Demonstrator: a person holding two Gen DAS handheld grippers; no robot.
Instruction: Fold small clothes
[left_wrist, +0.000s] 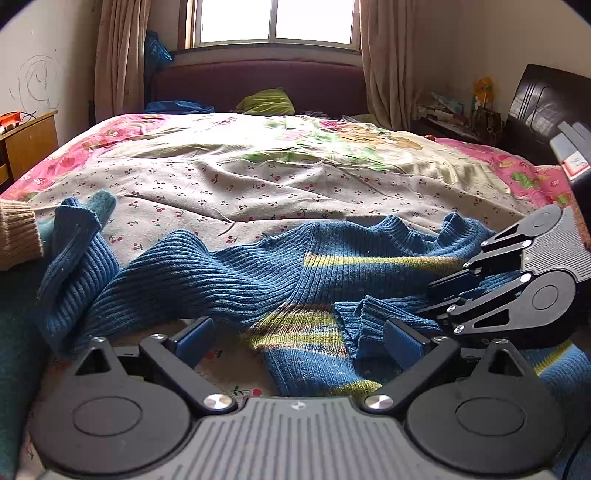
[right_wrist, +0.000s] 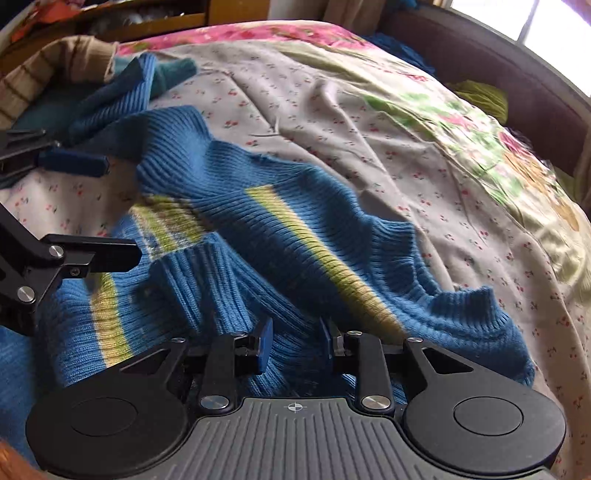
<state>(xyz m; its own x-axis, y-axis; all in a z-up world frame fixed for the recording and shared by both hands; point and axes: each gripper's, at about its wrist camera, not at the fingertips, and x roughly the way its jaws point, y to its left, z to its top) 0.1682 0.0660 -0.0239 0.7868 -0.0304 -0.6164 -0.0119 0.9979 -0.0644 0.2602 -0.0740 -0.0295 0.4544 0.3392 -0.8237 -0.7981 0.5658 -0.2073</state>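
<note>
A blue ribbed sweater (left_wrist: 236, 273) with yellow-green stripes is spread, crumpled, across the near part of a bed covered by a cherry-print sheet (left_wrist: 258, 184). The left gripper (left_wrist: 299, 341) is seen low over the sweater with its jaws wide apart; the striped knit lies between its blue pads (left_wrist: 194, 341), but nothing is pinched. In the right wrist view, the right gripper (right_wrist: 295, 345) is placed over the sweater near its collar (right_wrist: 461, 306), and a fold of blue knit is seen between its two fingers. The jaws are narrowly spaced, yet it cannot be told whether the cloth is really clamped. One sleeve (left_wrist: 79, 240) is thrown toward the left side, next to a brown knitted garment (left_wrist: 16, 232) and a dark green one (right_wrist: 173, 75). At the far end a dark red headboard (left_wrist: 258, 86), a green pillow (left_wrist: 267, 101) and a bright window (left_wrist: 275, 20) are seen.
</note>
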